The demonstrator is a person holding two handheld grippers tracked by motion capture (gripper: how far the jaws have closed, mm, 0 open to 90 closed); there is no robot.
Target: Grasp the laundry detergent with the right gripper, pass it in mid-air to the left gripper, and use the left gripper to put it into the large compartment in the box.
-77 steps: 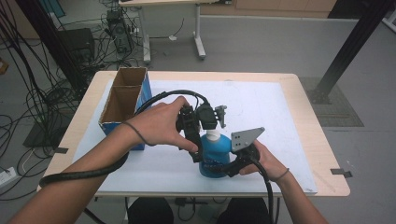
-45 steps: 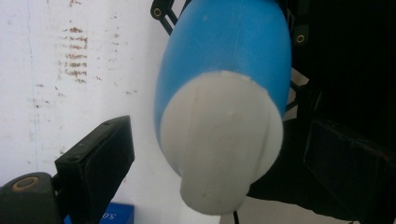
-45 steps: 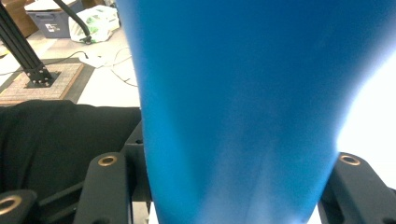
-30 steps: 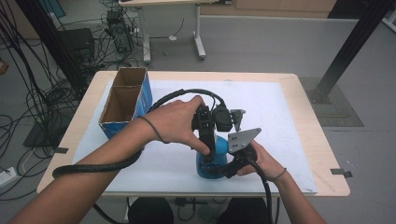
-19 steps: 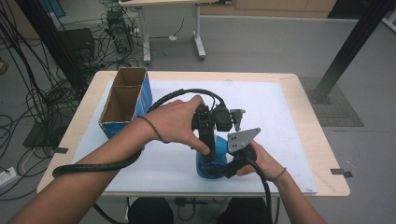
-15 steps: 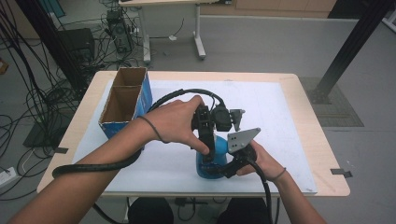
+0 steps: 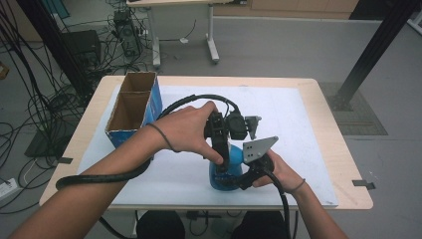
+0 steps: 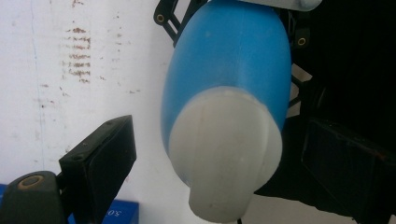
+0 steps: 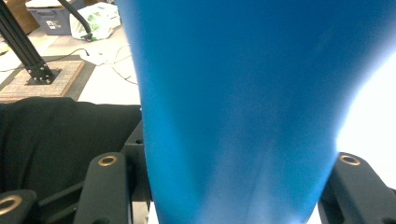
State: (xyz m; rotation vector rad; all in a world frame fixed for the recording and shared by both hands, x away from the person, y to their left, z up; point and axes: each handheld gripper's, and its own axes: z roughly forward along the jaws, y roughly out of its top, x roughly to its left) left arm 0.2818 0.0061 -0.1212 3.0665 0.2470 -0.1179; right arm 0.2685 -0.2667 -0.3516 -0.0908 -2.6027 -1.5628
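A blue bottle [image 7: 225,175] with a white cap [image 8: 228,154] stands upright near the front edge of the white mat [image 7: 293,119]. My right gripper [image 7: 238,180] comes in from the right and is shut on the bottle's lower body [image 9: 233,116], a jaw pressed against each side. My left gripper [image 7: 222,158] points straight down over the bottle's top. In the left gripper view it [image 8: 219,156] is open, its jaws standing on either side of the cap with a small gap on each side. Hands and grippers hide most of the bottle in the high view.
An open blue cardboard box [image 7: 133,107] with two compartments stands at the mat's left edge. Thick black cables [image 7: 99,175] trail from both grippers off the table's front. The wooden table [image 7: 343,164] has bare mat to the right and back.
Since 2.6 s ago my left gripper has moved right and down over the bottle's cap. Over the last second nothing has visibly moved; the right gripper has kept its hold.
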